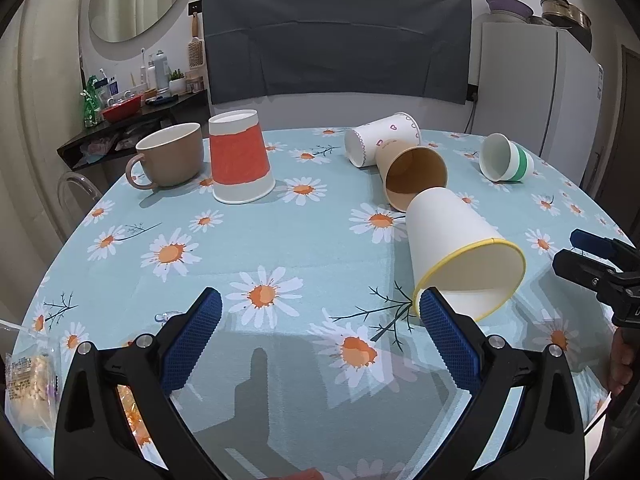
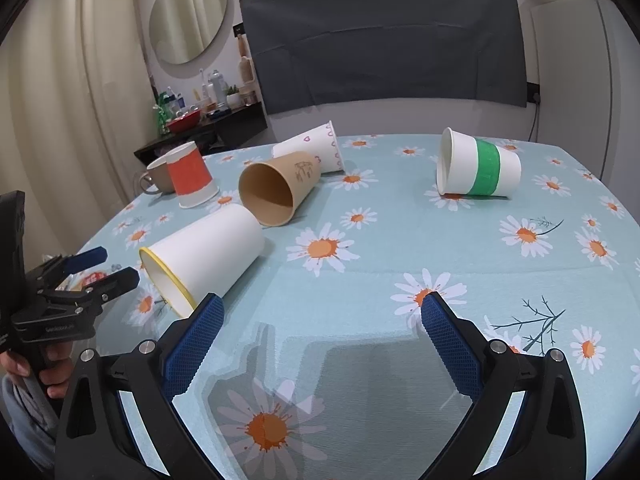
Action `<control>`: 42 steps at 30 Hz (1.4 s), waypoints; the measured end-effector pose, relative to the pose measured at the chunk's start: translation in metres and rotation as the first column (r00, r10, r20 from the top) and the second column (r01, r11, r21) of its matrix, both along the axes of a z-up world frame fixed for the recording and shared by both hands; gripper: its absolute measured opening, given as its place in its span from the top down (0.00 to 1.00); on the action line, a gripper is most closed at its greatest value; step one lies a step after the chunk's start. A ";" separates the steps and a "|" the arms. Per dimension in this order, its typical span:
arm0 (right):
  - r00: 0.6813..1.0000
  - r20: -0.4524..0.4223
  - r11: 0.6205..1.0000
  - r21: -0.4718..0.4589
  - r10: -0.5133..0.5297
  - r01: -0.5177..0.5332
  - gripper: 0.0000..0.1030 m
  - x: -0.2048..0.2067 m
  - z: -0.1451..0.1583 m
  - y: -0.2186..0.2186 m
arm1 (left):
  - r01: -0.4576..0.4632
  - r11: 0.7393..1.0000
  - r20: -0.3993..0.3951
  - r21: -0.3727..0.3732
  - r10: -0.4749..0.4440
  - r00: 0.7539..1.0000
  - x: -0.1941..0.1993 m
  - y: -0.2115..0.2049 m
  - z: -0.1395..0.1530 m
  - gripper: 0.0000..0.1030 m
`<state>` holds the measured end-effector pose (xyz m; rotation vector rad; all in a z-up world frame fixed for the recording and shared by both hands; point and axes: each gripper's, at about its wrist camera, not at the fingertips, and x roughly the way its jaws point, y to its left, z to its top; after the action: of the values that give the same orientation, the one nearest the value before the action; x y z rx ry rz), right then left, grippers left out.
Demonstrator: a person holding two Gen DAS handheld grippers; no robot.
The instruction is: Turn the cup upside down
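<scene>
A white paper cup with a yellow rim (image 1: 456, 248) (image 2: 208, 256) lies on its side on the daisy tablecloth, mouth toward me. A brown cup (image 1: 416, 178) (image 2: 276, 192), a white cup with hearts (image 1: 384, 138) (image 2: 316, 148) and a green-banded cup (image 1: 506, 158) (image 2: 478, 168) also lie on their sides. A red-banded cup (image 1: 240, 156) (image 2: 192, 178) stands upside down. My left gripper (image 1: 320, 316) is open and empty, its right finger just in front of the yellow-rimmed cup's mouth. My right gripper (image 2: 322, 316) is open and empty, right of that cup.
A brown ceramic mug (image 1: 172, 160) (image 2: 160, 176) stands upright beside the red-banded cup. A snack packet (image 1: 28, 384) lies at the table's near left edge. A dark shelf with bottles (image 1: 132, 108) and a white fridge (image 1: 532, 88) stand beyond the table.
</scene>
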<state>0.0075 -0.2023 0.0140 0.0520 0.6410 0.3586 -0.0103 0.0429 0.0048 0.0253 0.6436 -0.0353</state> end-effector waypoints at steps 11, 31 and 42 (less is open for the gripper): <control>0.999 -0.041 1.000 0.007 0.004 -0.003 0.08 0.007 -0.002 -0.001 | 0.001 1.000 -0.001 0.020 -0.001 1.000 -0.001 -0.003 -0.001 0.06; 0.759 -0.608 0.959 0.272 0.234 -0.077 0.08 0.133 0.032 0.029 | 0.035 0.999 0.046 -0.032 -0.033 0.998 -0.010 0.004 0.001 0.06; 0.563 -0.784 0.965 0.214 0.262 -0.152 0.09 0.166 -0.007 0.082 | 0.060 0.997 0.053 -0.049 -0.057 0.997 -0.012 0.006 0.001 0.06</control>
<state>0.1732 -0.1206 0.0073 0.2752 1.5643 0.6154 -0.0220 0.0490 0.0060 -0.0035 0.5901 -0.1069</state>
